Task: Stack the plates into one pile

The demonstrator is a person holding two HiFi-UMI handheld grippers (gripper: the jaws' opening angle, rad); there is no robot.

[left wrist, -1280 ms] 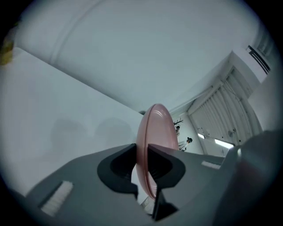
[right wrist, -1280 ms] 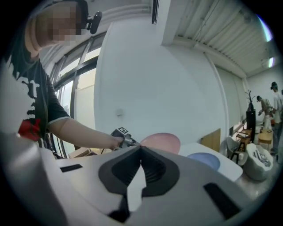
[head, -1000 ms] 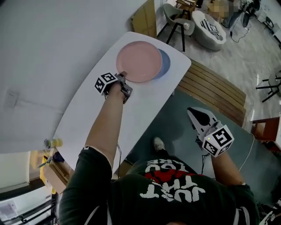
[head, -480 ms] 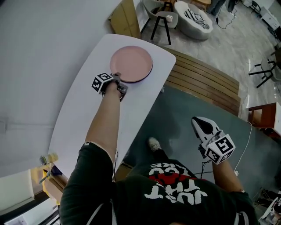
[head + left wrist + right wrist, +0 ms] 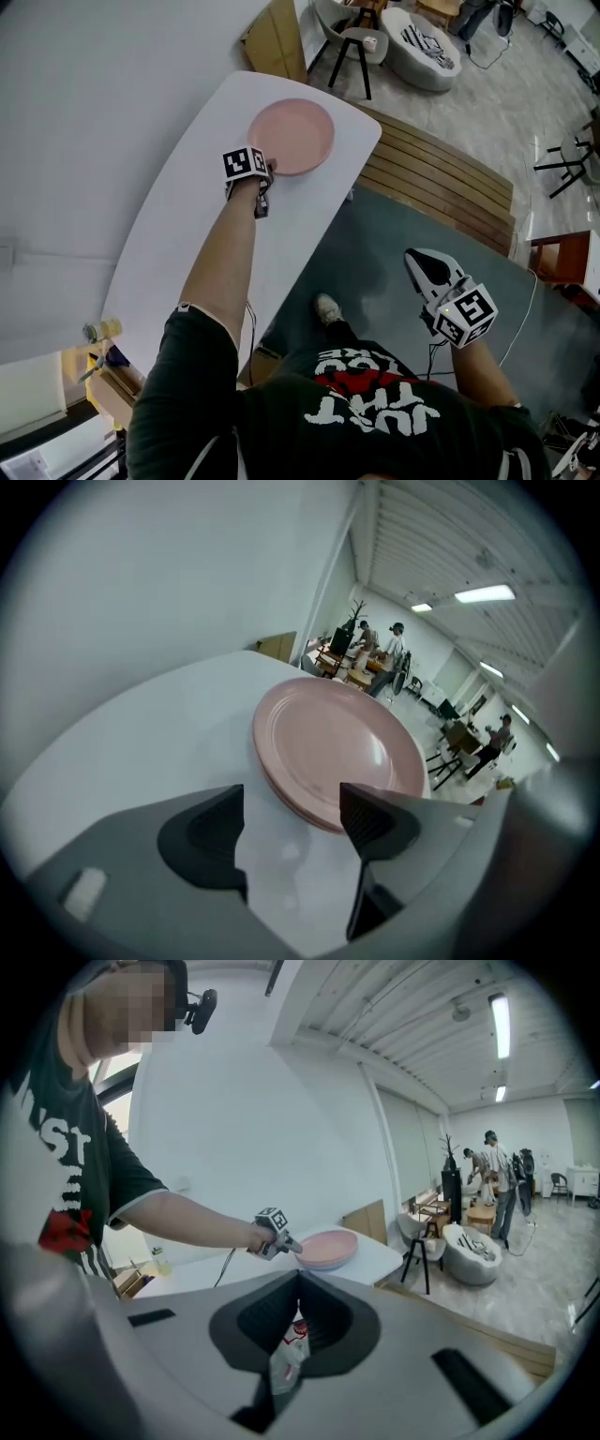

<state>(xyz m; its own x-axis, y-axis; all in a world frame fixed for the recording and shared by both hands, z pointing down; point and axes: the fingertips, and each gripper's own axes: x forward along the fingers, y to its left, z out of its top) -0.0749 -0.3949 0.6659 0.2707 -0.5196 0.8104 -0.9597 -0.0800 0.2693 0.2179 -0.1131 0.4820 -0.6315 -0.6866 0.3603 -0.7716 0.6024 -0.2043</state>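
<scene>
At far end of desk [image 5: 184, 246], plate pile [image 5: 292, 137] sits stacked, pink on top. L tongs [image 5: 292, 797] have just been opening, now wide, rim between tips, not gripped. R tongs [image 5: 298, 1290] closed, holding nothing.

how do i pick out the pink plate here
Find the long white table by the wall. At its far rounded end lies the round pink plate. It's the only pink thing on the table, in front of the open left hand-held gripper.

A white table [image 5: 173, 253] with rounded corners carries one pile of plates [image 5: 291, 136], pink on top, near the table's far end and toward its right edge.
</scene>
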